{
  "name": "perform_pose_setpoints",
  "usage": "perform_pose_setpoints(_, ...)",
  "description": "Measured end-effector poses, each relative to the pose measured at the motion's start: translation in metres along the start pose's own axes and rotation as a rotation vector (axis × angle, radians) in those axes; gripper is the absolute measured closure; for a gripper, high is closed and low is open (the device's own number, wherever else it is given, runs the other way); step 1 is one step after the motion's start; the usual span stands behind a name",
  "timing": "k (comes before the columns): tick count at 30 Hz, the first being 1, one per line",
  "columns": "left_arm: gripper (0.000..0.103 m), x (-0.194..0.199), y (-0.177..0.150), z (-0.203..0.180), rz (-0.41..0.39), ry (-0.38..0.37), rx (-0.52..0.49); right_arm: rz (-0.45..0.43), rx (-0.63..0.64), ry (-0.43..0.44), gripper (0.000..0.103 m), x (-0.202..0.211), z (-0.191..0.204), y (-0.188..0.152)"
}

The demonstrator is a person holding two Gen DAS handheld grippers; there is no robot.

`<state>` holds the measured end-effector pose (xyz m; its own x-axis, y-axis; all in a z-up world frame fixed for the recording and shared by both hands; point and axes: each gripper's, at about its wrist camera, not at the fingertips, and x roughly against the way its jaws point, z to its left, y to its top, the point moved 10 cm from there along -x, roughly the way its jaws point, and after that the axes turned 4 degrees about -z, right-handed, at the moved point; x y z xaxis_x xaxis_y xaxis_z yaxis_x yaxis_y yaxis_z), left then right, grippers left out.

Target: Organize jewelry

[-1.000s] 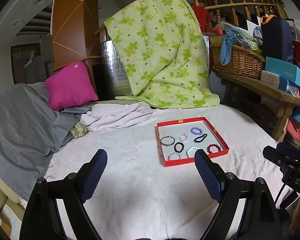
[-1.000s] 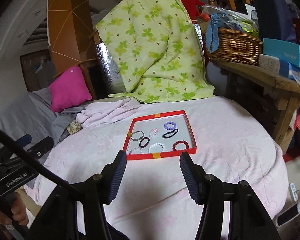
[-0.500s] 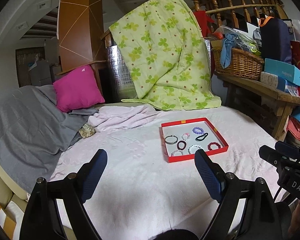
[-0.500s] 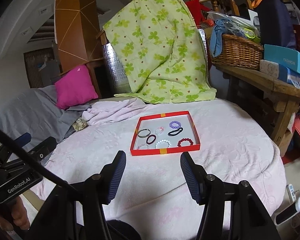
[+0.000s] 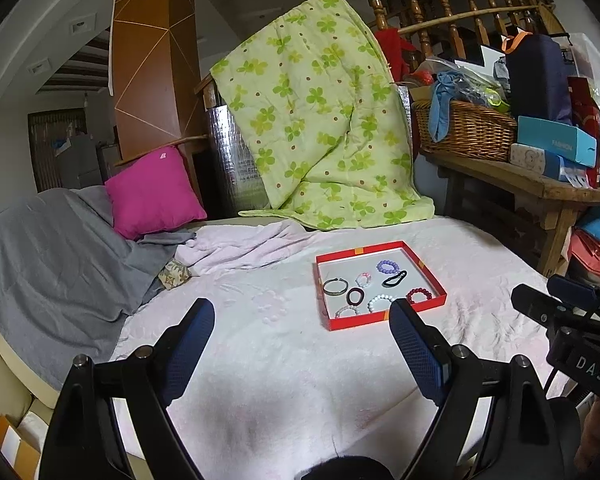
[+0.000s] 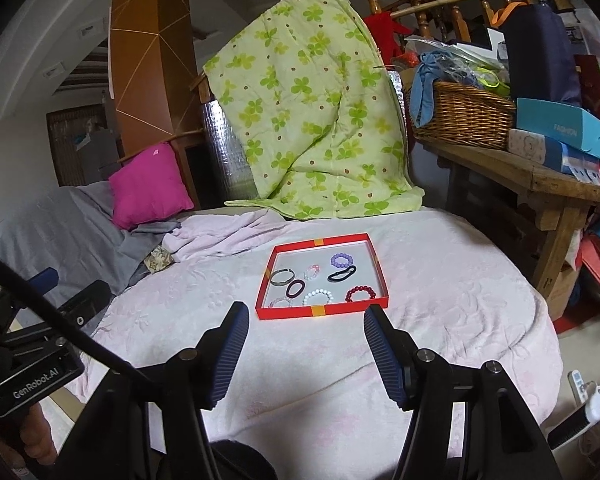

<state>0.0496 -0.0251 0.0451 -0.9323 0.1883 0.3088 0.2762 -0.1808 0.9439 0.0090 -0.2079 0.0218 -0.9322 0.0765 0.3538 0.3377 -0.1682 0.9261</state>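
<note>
A shallow red tray [image 5: 384, 319] [image 6: 320, 312] lies on the pale pink bed cover. It holds several bracelets and hair ties: a purple bead bracelet [image 5: 387, 267] [image 6: 342, 259], a black hair tie [image 5: 395, 278] [image 6: 342, 274], a dark red bead bracelet [image 5: 419, 294] [image 6: 361, 293], a white bead bracelet [image 6: 318, 297], a metal bangle [image 5: 334, 286] [image 6: 282, 276]. My left gripper [image 5: 302, 330] is open and empty, short of the tray and left of it. My right gripper [image 6: 306, 338] is open and empty, just in front of the tray.
A green clover quilt [image 5: 320, 128] hangs behind the bed. A magenta pillow [image 5: 154, 192] and grey blanket [image 5: 48, 248] lie at left. A wooden bench [image 6: 540, 176] with a wicker basket [image 6: 460, 116] and boxes stands at right.
Both grippers have pulled back and up from the tray, which now looks smaller and farther. Both stay open and empty.
</note>
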Motion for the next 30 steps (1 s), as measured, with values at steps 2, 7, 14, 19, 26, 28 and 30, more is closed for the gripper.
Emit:
perform_pose_setpoints(2,0.014,0.0004,0.0,-0.0005,0.001,-0.002,-0.002,0.005,0.003,0.002,0.039,-0.0015,0.0016,-0.0016)
perform_pose_setpoints(7,0.014,-0.0005,0.0005,0.0,0.001,-0.002,0.0,0.012,0.013,0.008,0.039,-0.0038,0.0061,-0.004)
perform_pose_setpoints(14,0.014,-0.0003,0.0004,0.0013,0.002,0.002,0.007,0.016,0.012,0.006,0.039,-0.0041,0.0085,-0.0057)
perform_pose_setpoints(19,0.014,0.0008,-0.0005,-0.0005,0.002,-0.002,0.007,0.016,0.01,0.002,0.039,-0.0043,0.0092,-0.0059)
perform_pose_setpoints(26,0.014,0.0017,-0.004,-0.0029,0.011,-0.006,0.006,0.019,0.003,0.0,0.039,-0.0056,0.0059,-0.0066)
perform_pose_setpoints(28,0.014,0.0022,-0.0048,-0.0036,0.012,-0.009,0.007,0.02,0.001,0.0,0.039,-0.0054,0.0051,-0.0069)
perform_pose_setpoints(30,0.014,0.0021,-0.0051,-0.0041,0.013,-0.008,0.007,0.02,-0.002,0.0,0.039,-0.005,0.005,-0.0076)
